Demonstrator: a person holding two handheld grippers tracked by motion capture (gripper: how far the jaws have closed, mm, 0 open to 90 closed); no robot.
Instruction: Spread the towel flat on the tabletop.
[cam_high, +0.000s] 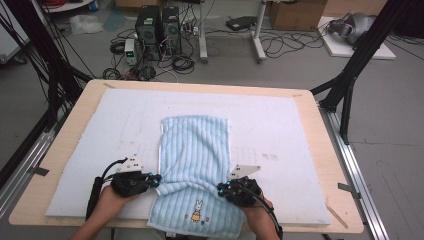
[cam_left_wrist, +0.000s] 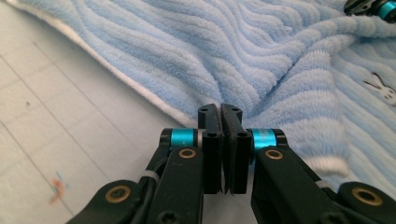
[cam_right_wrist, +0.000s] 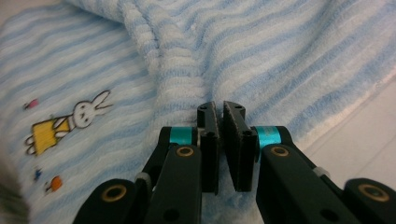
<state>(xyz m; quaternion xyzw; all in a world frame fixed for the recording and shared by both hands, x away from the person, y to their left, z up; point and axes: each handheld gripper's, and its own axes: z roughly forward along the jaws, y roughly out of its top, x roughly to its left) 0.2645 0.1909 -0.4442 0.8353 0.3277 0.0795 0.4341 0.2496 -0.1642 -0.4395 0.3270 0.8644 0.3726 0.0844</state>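
A light blue striped towel (cam_high: 195, 145) lies lengthwise on the pale blue mat (cam_high: 125, 115), and its near end with a rabbit picture (cam_high: 197, 210) hangs over the table's front edge. My left gripper (cam_high: 157, 180) is shut on the towel's left edge, and folds in the cloth (cam_left_wrist: 187, 56) fan out from its tips (cam_left_wrist: 220, 109). My right gripper (cam_high: 220, 189) is shut on the right edge, where a ridge of towel (cam_right_wrist: 280, 56) rises from its tips (cam_right_wrist: 219, 106). The rabbit (cam_right_wrist: 70, 123) lies to the left of them. The towel narrows to a waist between the two grippers.
The mat covers most of the wooden table (cam_high: 322, 150). Beyond the far edge, on the floor, stand computer towers (cam_high: 157, 30), cables and cardboard boxes. Black frame legs (cam_high: 350, 75) rise at the table's right and left sides.
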